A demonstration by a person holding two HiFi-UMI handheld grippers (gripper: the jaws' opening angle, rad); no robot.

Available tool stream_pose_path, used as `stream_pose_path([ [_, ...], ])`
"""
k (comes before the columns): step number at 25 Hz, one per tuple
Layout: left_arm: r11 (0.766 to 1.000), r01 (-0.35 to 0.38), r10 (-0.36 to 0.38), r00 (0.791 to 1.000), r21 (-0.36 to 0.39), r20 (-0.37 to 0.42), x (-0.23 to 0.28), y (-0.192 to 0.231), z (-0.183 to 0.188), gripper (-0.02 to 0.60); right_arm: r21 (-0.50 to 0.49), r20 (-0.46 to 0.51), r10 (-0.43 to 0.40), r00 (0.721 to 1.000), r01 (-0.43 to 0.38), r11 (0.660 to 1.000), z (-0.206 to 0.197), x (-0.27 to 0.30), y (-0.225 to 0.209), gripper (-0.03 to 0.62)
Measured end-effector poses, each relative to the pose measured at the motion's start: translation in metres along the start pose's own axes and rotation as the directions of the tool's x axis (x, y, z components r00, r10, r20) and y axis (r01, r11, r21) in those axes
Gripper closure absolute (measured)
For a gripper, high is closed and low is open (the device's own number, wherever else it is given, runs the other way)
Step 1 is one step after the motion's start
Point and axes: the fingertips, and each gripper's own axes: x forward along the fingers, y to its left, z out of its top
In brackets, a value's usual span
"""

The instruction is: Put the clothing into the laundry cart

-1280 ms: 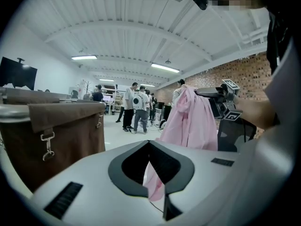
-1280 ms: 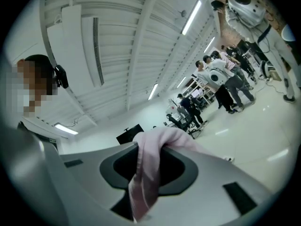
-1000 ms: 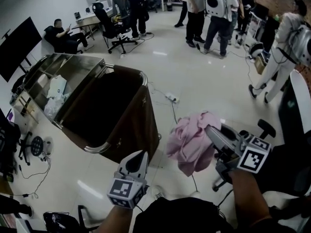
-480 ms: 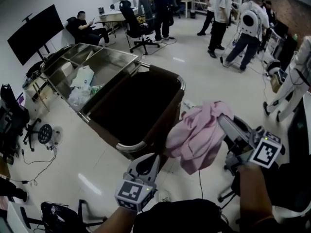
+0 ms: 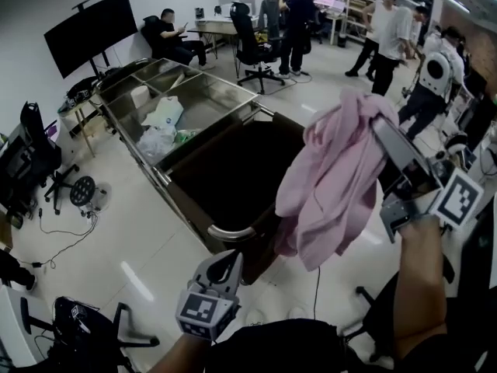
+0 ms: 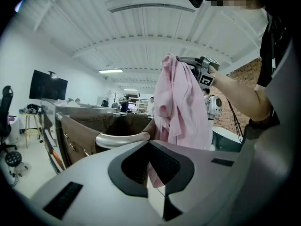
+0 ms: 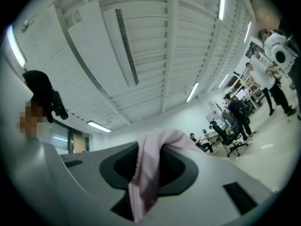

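Note:
A pink garment (image 5: 334,177) hangs in the air from my right gripper (image 5: 378,124), whose jaws are shut on its top edge. In the right gripper view the pink cloth (image 7: 150,159) is draped over the closed jaws (image 7: 141,192). The garment dangles at the right side of the dark brown laundry cart, above its chrome rim (image 5: 233,231). My left gripper (image 5: 223,261) is low at the cart's near corner, shut and holding nothing. In the left gripper view, the garment (image 6: 181,107) and the cart's rim (image 6: 120,138) lie beyond the closed jaws (image 6: 157,192).
A steel sink table (image 5: 210,92) with bags and a bottle adjoins the cart's far side. A black chair (image 5: 35,154) and cables are at the left. A dark screen (image 5: 89,29), office chairs and several people stand at the back.
My right gripper has lifted the pink garment higher and carried it up to the cart's right side. The cart now shows closer and more central. The left gripper stays low.

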Motion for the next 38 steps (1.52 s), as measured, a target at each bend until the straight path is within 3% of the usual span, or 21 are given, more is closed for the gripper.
stream_pose_path([
  [4, 0.990, -0.133, 0.134, 0.991, -0.040, 0.030, -0.017, 0.020, 0.000, 0.581, -0.003, -0.058, 0.091, 0.994, -0.092, 0.996, -0.003, 0.054, 0.004, 0.479],
  [10, 0.957, -0.279, 0.283, 0.958, -0.075, 0.041, -0.038, 0.045, -0.003, 0.581, 0.078, -0.151, 0.177, 0.973, -0.167, 0.983, -0.044, 0.148, -0.008, 0.479],
  [15, 0.933, -0.348, 0.352, 0.936, -0.093, 0.024, -0.045, 0.060, -0.009, 0.581, 0.127, -0.274, 0.152, 0.950, -0.121, 0.984, -0.116, 0.198, -0.034, 0.477],
  [22, 0.917, -0.386, 0.390, 0.921, -0.100, 0.018, -0.043, 0.075, -0.008, 0.581, 0.071, -0.497, 0.112, 0.860, -0.089, 0.994, -0.225, 0.224, -0.057, 0.465],
  [25, 0.915, -0.390, 0.393, 0.919, -0.100, 0.013, -0.044, 0.078, -0.007, 0.581, 0.032, -0.595, 0.087, 0.799, -0.085, 0.996, -0.267, 0.220, -0.064, 0.447],
  [28, 0.912, -0.399, 0.401, 0.916, -0.100, 0.006, -0.045, 0.084, -0.010, 0.581, -0.011, -0.673, 0.070, 0.736, -0.105, 0.994, -0.297, 0.215, -0.066, 0.373],
  [38, 0.917, -0.387, 0.389, 0.921, -0.101, -0.001, -0.037, 0.087, -0.014, 0.581, -0.011, -0.667, 0.091, 0.740, -0.132, 0.991, -0.299, 0.207, -0.063, 0.376],
])
